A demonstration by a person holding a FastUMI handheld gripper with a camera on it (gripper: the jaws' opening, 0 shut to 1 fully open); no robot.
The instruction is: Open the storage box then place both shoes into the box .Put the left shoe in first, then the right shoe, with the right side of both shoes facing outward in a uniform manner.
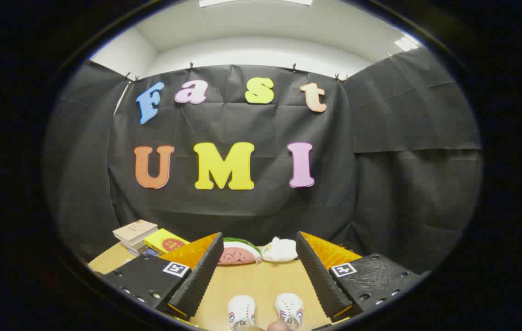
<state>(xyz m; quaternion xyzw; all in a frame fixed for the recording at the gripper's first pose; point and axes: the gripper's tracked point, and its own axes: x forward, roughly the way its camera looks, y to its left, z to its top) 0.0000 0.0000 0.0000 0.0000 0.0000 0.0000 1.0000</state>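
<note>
Two small white shoes with red and blue side stripes stand side by side on the wooden table, toes pointing away from me: the left shoe [241, 311] and the right shoe [289, 310]. They lie low between my fingers, close to me. My gripper [259, 264] is open, its two fingers spread wide above the table with nothing between the pads. The lower parts of both shoes are cut off from sight.
Beyond the fingers, a watermelon-slice plush [238, 252] and a white plush toy [280, 249] lie at the table's [261, 280] far edge. A stack of books [135, 234] and a yellow book [165, 241] sit at the far left. Black cloth walls surround the booth.
</note>
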